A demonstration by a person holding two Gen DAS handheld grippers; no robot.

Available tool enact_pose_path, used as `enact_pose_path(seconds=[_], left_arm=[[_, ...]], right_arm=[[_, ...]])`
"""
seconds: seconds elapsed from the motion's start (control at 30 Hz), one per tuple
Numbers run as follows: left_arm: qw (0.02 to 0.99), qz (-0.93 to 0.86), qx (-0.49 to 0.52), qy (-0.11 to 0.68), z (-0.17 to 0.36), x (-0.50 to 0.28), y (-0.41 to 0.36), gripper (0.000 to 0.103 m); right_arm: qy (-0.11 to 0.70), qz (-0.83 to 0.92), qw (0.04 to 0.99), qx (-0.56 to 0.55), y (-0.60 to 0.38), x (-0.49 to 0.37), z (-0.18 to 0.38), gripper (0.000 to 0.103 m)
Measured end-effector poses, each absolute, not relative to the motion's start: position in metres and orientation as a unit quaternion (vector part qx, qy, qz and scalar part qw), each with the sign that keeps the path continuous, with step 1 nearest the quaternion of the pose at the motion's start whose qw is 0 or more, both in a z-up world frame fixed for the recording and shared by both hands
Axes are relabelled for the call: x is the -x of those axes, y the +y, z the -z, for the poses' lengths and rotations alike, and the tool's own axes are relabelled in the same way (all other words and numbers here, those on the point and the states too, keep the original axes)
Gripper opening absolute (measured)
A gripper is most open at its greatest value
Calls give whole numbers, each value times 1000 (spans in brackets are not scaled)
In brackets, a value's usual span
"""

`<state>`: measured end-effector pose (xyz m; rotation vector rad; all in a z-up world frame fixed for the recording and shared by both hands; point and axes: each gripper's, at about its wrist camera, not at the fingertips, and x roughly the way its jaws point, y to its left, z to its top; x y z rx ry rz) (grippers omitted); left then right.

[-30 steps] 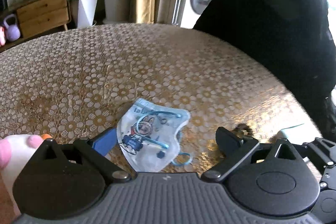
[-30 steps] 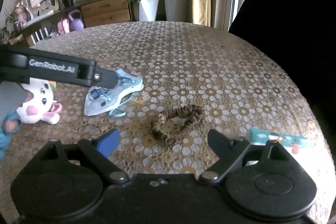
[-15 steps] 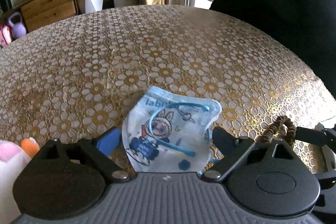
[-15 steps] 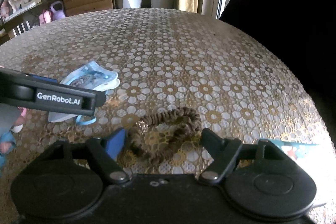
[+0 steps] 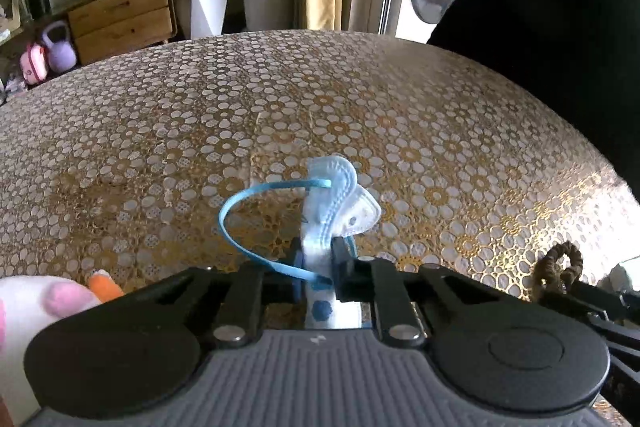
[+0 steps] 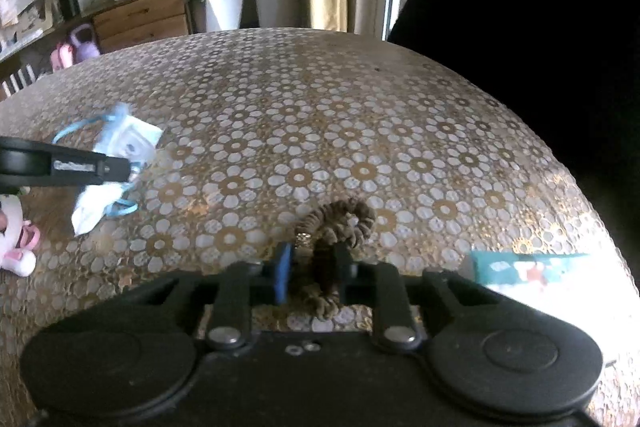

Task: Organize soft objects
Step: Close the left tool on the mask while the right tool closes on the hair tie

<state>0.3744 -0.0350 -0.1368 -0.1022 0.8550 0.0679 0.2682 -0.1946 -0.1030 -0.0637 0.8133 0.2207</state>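
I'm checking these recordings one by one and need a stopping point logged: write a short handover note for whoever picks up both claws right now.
Left claw: its jaws have just been closing and now pinch the face mask, crumpled upright between them, blue ear loop sticking out to the left.
Right claw: jaws also just closed, now clamped on the brown hair tie.
Both things are still low over the table. A plush toy lies at the left edge, a teal packet at the right.
Done: both grips made. Left: lift and put the mask and hair tie away, then probably the plush toy.
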Motion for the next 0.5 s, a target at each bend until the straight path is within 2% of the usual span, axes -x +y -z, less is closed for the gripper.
enact_pose_path(seconds=[0.5], left_arm=[[910,-7,71,407,102,-334,-30,11]], right_arm=[[369,-128,920,7,-209,-217,59,16]])
